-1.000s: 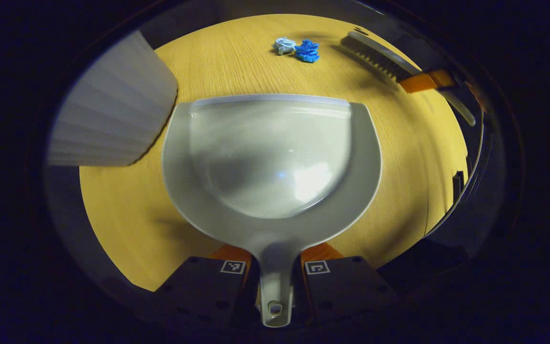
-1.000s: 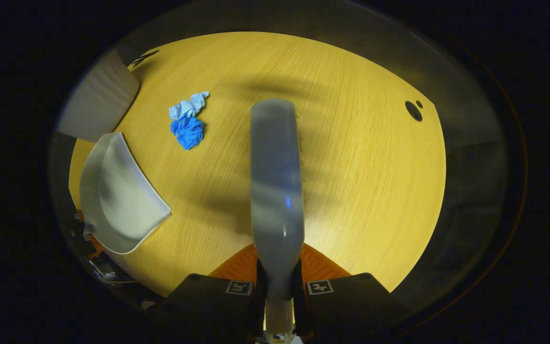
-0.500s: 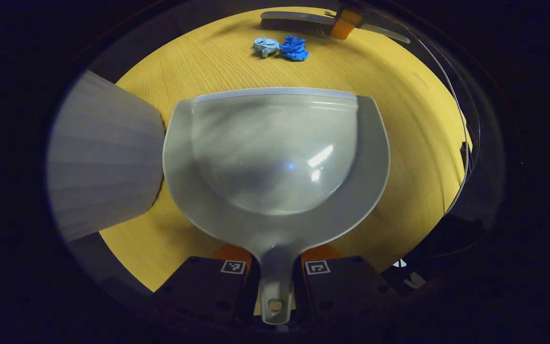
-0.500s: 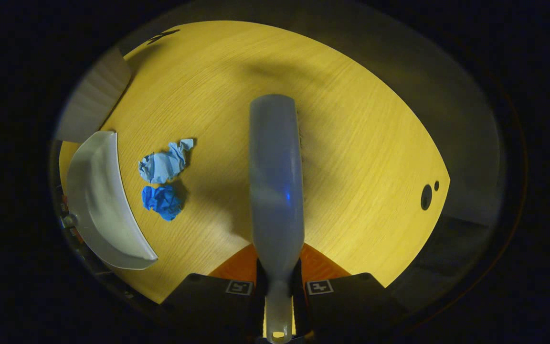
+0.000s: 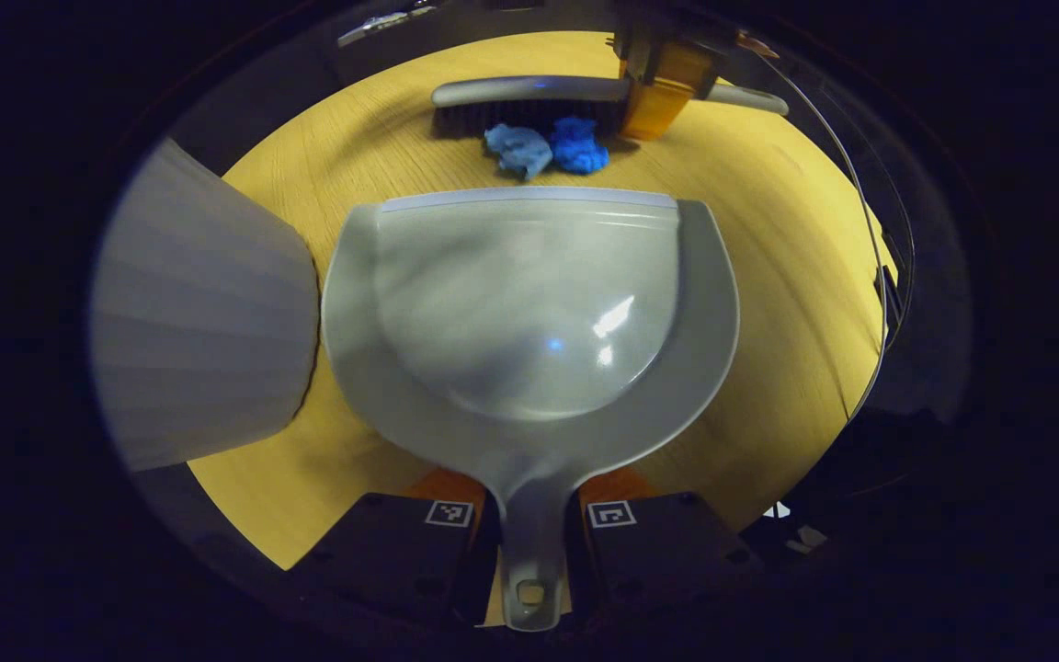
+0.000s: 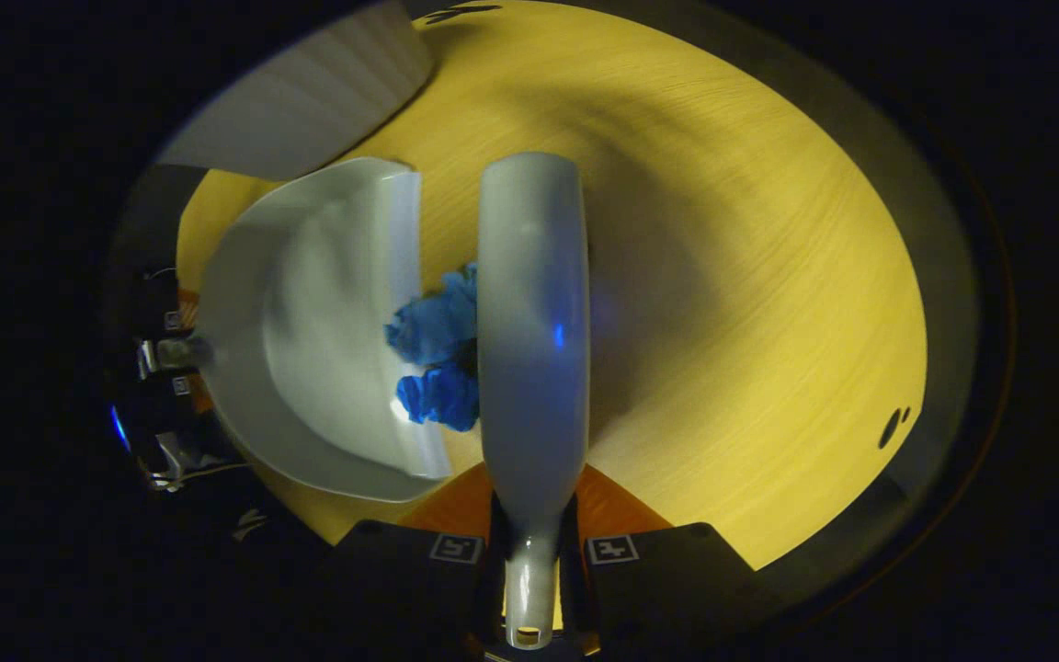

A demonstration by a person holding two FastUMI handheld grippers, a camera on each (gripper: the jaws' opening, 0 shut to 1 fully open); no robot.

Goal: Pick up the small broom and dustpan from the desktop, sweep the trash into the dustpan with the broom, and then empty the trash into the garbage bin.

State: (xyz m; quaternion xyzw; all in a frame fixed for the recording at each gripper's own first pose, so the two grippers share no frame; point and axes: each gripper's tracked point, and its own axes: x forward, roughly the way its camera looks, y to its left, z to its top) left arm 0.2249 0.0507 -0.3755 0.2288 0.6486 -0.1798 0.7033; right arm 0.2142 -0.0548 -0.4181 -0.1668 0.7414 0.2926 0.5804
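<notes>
Jaws of the left gripper (image 5: 529,515) sit closed on the narrow handle of a pale grey plastic dustpan (image 5: 529,313), one finger pressing on each side of the stem. The pan spreads out ahead of them, its straight front lip down on the yellow wood-grain worktop (image 5: 768,276). Just past that lip lie two scraps of trash, a crumpled light blue paper wad (image 5: 518,150) and a crumpled deep blue paper wad (image 5: 578,147), touching each other. Right behind them, in the left gripper view, stands the small grey broom with dark bristles (image 5: 529,101), its bristles against the wads.

The right gripper (image 6: 530,550) has its jaws clamped on the broom's thin handle end, both fingers tight against it. In the right gripper view the broom's long grey back (image 6: 531,322) runs straight forward from the jaws, and the two wads (image 6: 438,354) are squeezed between its left side and the dustpan's lip (image 6: 327,331); they touch the lip, and the deep blue one seems partly over it. Beyond the pan's handle the other gripper (image 6: 166,354) shows dimly.

To the left of the dustpan, close beside its rim, stands a white ribbed garbage bin (image 5: 203,313), its wall seen also at the upper left of the right gripper view.
</notes>
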